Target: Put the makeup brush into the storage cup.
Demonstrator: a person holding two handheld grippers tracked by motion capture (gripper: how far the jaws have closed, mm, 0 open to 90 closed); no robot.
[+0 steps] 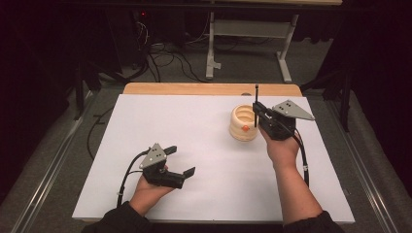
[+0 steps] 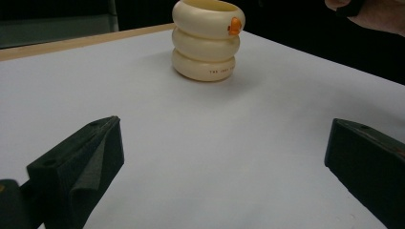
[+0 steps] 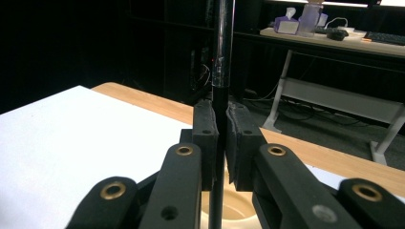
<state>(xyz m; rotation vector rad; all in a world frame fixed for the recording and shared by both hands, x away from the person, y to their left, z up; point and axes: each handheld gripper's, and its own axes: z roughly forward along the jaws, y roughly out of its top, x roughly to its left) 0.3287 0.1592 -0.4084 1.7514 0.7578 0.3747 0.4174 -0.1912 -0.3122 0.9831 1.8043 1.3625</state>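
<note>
My right tool (image 1: 256,112) is clenched on a thin black pen (image 3: 221,71), held upright between the pads. In the right gripper view the pen's upper part looks glossy, and its lower end drops toward the opening of the cream holder (image 1: 243,123) directly beneath. From the high view, the pen stands over the holder's right rim; I cannot tell whether its tip touches the inside.

The holder is a stack of three rounded rings on the white worktop (image 1: 194,141), toward the far right. It carries a small orange mark (image 2: 234,26) on its top ring. A line of small dark lettering runs along the bottom ring in the left gripper view, too small for me to read.

My left tool (image 1: 180,160) is released, jaws wide apart with nothing between them, low over the near left of the worktop and well apart from the holder.
</note>
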